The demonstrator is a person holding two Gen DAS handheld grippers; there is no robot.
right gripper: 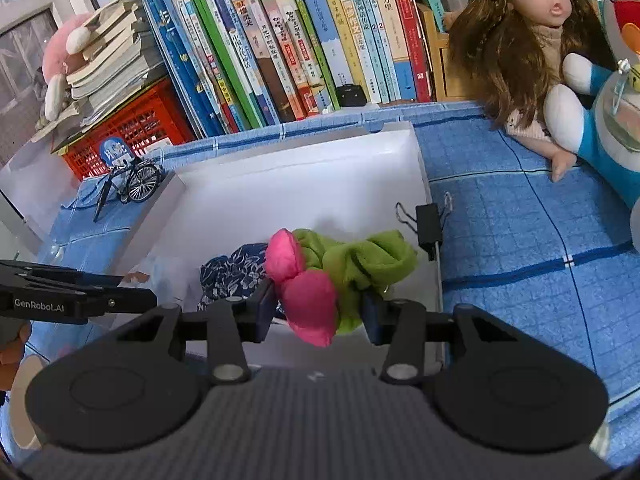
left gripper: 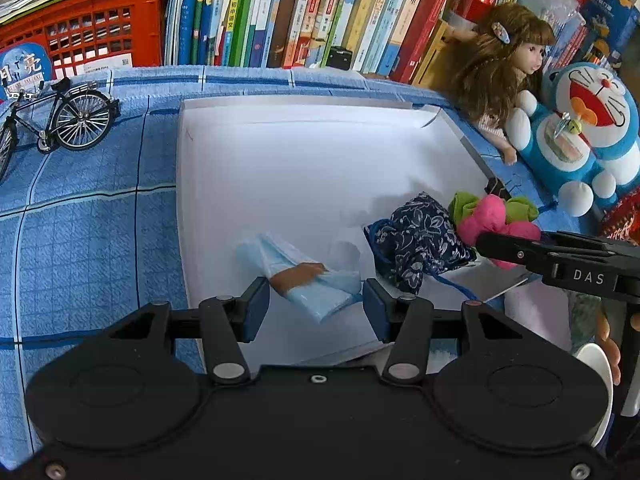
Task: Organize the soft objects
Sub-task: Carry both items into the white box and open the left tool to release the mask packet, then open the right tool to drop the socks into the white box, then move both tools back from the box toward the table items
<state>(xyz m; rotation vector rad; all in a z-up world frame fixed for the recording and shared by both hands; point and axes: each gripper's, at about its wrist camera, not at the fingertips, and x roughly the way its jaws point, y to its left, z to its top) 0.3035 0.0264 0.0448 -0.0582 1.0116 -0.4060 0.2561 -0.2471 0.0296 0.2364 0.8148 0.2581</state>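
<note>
Right now the left gripper (left gripper: pixel 316 306) is hanging over the near edge of a shallow white cardboard tray (left gripper: pixel 320 152) that is lying on a blue checked cloth (left gripper: pixel 88 216) covering the desk. Its fingers (left gripper: pixel 256 304) are standing partly spread on either side of a rolled light-blue face mask (left gripper: pixel 304 280), whose lower end is lying between them; whether the pads are actually pressing on the mask cannot be told from the left wrist view. A brownish band is crossing the roll near the left finger.

The right gripper (right gripper: pixel 318 308) is pinching a pink and green fabric scrunchie (right gripper: pixel 320 280): the pink lobes are bulging out between the two fingers (right gripper: pixel 264 308), and the green folds are spilling toward the right finger. In the left wrist view the same scrunchie (left gripper: pixel 496 216) is showing at the tray's right side, held above its near right corner. Just beside it, inside the tray, a navy floral cloth pouch (left gripper: pixel 420 240) with a blue drawstring is resting, near the mask but apart from it.

A black binder clip (right gripper: pixel 428 228) is gripping the tray's right wall. Beyond the tray, a model bicycle (left gripper: pixel 60 120) is standing on the cloth to the left, a long-haired doll (left gripper: pixel 504 72) and a blue cat plush (left gripper: pixel 580 136) are leaning at the right, and a row of books (left gripper: pixel 304 12) and a red crate (left gripper: pixel 92 32) are lining the back.
</note>
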